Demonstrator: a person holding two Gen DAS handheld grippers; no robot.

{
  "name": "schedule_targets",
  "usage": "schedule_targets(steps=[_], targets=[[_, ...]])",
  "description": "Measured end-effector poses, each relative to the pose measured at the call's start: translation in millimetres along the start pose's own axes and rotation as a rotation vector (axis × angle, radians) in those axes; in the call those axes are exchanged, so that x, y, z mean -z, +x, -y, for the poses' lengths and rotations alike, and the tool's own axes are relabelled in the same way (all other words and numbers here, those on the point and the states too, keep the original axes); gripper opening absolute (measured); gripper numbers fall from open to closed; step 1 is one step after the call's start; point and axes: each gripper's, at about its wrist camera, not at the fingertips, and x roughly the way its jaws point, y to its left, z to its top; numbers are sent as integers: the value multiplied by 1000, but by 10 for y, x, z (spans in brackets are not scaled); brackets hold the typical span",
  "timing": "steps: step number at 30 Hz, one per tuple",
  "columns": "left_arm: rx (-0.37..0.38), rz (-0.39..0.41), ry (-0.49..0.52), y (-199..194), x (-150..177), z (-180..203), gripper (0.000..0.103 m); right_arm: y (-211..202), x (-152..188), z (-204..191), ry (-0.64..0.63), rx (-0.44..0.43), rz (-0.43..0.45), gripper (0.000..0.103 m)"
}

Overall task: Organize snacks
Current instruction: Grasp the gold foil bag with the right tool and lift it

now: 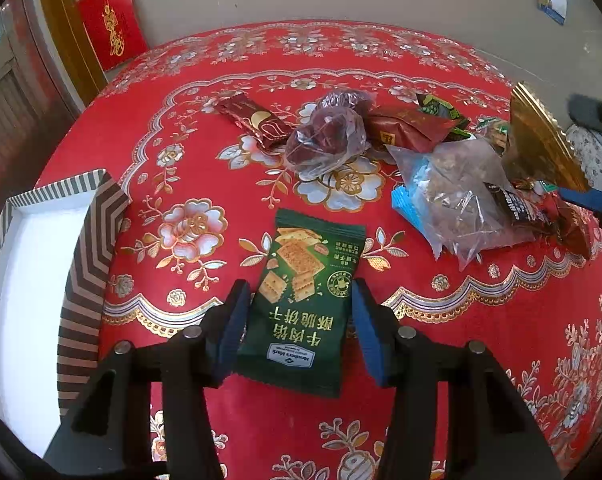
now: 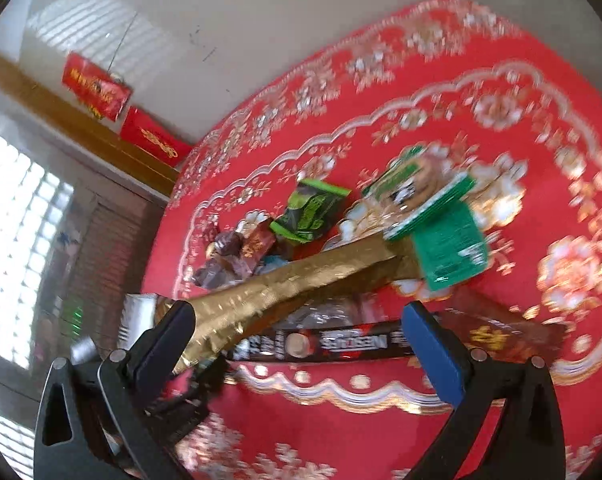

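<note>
A green cracker packet (image 1: 301, 300) lies flat on the red flowered tablecloth (image 1: 205, 168). My left gripper (image 1: 301, 304) straddles it, one blue pad against each long edge. My right gripper (image 2: 299, 308) stands wide open over a black coffee stick (image 2: 341, 344). A gold scalloped board (image 2: 285, 284) leans tilted against its left finger (image 2: 173, 340). From the left wrist view that gold board (image 1: 541, 140) stands on edge over the snack pile, with the right gripper's blue pad (image 1: 585, 198) beside it.
A striped box (image 1: 93, 240) with a white inside sits at the table's left edge. In the middle lie a bag of dates (image 1: 325, 136), a red-brown packet (image 1: 257, 120), a clear bag (image 1: 453, 200) and green packets (image 2: 313, 212). A wall is behind the table.
</note>
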Motion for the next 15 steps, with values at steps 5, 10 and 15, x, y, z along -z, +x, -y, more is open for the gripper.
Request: schedule_targets(steps=[5,10,15], targets=[[6,5,-2,-11,14,-14,53,216,-121,-49,50,25,-52,103],[12,4,2,-9,9,-16,53,437,-162,-99,17,43,-93,96],[11,8,-4,-11,10,-15,53,552,-58,-133,-97,87,-108,49]])
